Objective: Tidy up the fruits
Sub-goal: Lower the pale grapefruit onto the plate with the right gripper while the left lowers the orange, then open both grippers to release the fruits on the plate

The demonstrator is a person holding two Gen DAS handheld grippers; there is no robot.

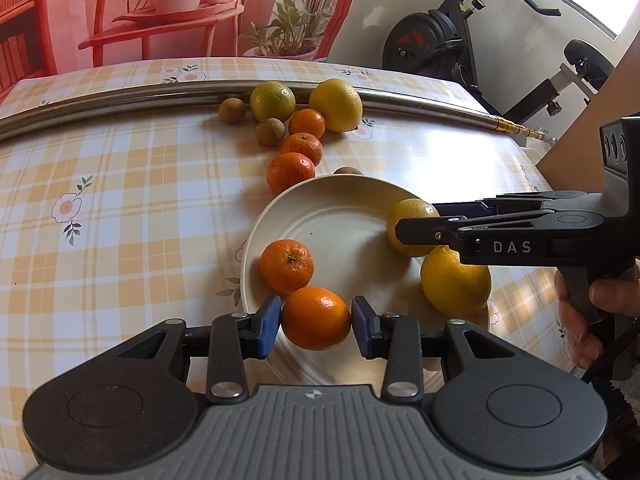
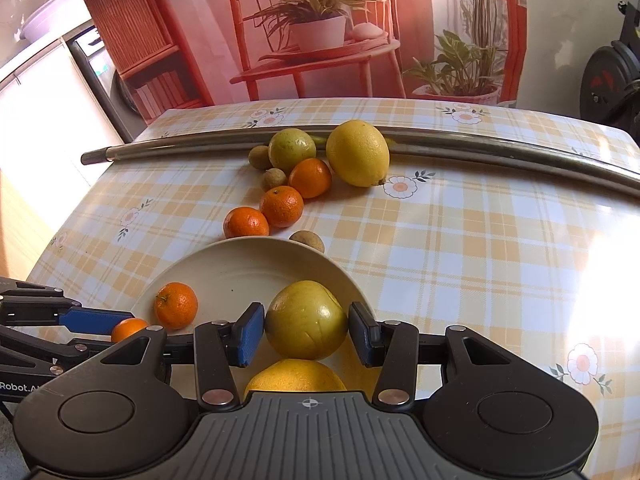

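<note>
A white plate [image 1: 320,208] sits on the checked tablecloth. My left gripper [image 1: 316,320] is shut on an orange mandarin [image 1: 316,318] at the plate's near rim. Another mandarin [image 1: 286,266] lies in the plate. My right gripper [image 2: 306,330] is shut on a yellow-green citrus [image 2: 306,320] over the plate's right edge [image 2: 344,276]; it shows in the left wrist view too [image 1: 406,220]. A large yellow fruit [image 1: 455,282] lies beside it at the plate's edge. Beyond the plate lie three mandarins [image 2: 282,206], a lemon [image 2: 357,153], a green citrus [image 2: 292,150] and small brown fruits [image 2: 274,179].
A long metal pole [image 2: 500,150] lies across the table behind the fruits. An exercise bike [image 1: 440,40] stands past the table's far right corner. A brown board [image 1: 592,132] leans at the right. A printed backdrop with plants hangs behind.
</note>
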